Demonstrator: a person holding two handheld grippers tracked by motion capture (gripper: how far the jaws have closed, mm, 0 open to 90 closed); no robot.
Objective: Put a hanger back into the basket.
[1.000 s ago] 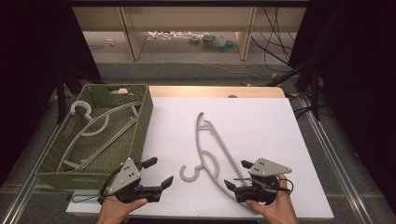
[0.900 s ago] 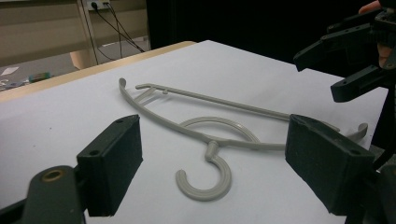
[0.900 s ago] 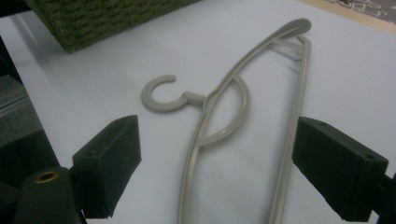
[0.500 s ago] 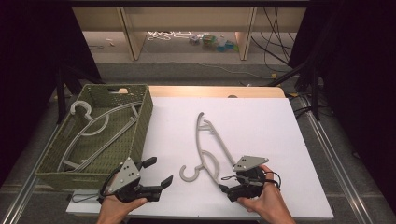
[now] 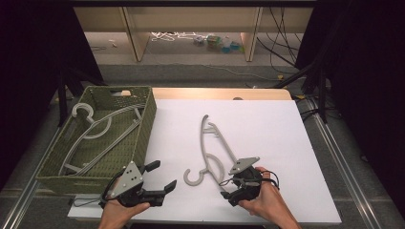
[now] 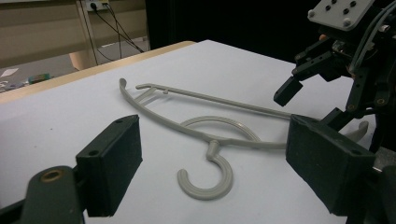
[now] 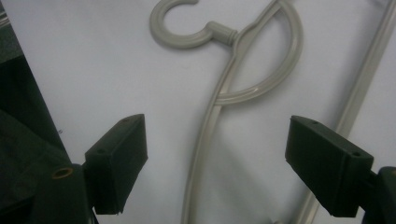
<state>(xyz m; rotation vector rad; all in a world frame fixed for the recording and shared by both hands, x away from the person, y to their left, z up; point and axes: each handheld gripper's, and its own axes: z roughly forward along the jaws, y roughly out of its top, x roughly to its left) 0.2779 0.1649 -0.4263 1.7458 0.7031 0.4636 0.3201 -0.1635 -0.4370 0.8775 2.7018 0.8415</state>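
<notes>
The grey hanger [image 5: 212, 150] lies flat on the white tabletop [image 5: 267, 124], hook toward the person, well apart from the green basket [image 5: 145, 129] at the left, which already contains other hangers [image 5: 98, 131].

Risks from this position:
- The hanger is thin and lies flush on the tabletop. If the right tool [image 5: 229, 188] descends too steeply, its pads may strike the surface and slide over the bar instead of closing around it.
- In the right gripper view, the curved shoulder bar runs between the two pads [image 7: 119, 161], while the straight lower bar passes close to the other pad. Closing here could catch both bars or pinch one at an angle, so the hanger would twist.
- A grip this close to the hook end leaves the long far end unsupported; on lifting, it is likely to swing or drag, and could catch the basket rim.

Tool state:
- Right tool: wide, jaws just closing slightly; the hanger bar lies between the pads, but nothing is gripped.
- Left tool [image 5: 160, 183]: wide and empty, held above the tabletop near the basket corner, pointing toward the hook [image 6: 205, 179].
</notes>
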